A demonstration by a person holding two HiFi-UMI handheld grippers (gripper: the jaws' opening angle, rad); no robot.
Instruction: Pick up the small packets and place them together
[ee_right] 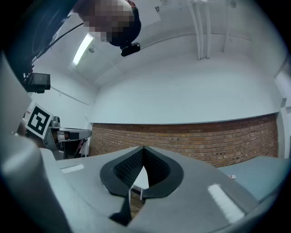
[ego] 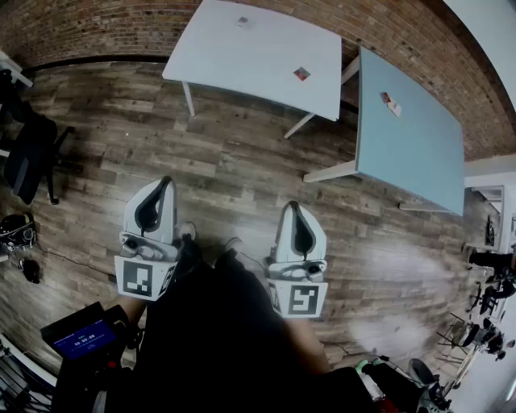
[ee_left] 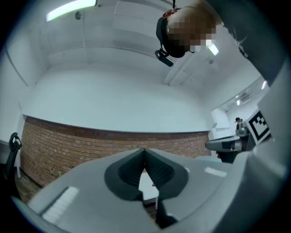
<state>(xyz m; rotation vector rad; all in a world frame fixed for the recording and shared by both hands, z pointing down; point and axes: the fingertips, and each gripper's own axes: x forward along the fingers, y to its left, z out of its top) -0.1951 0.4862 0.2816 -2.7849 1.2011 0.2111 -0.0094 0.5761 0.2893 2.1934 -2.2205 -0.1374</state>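
Small packets lie far ahead on two tables. One (ego: 244, 22) sits at the far side of the white table (ego: 242, 56) and a red one (ego: 301, 73) lies near its right end. Another packet (ego: 390, 103) lies on the light blue table (ego: 419, 153), where the right gripper view shows it as a small packet (ee_right: 233, 176). My left gripper (ego: 165, 182) and right gripper (ego: 294, 205) hang side by side over the wooden floor, well short of the tables. The left gripper (ee_left: 144, 150) and right gripper (ee_right: 143, 148) are shut with their jaws meeting at the tips, holding nothing.
A black office chair (ego: 28, 153) stands at the left. A device with a blue screen (ego: 85, 339) sits at the lower left, and stands and gear (ego: 488, 298) crowd the right edge. A brick wall (ego: 97, 28) runs behind the tables.
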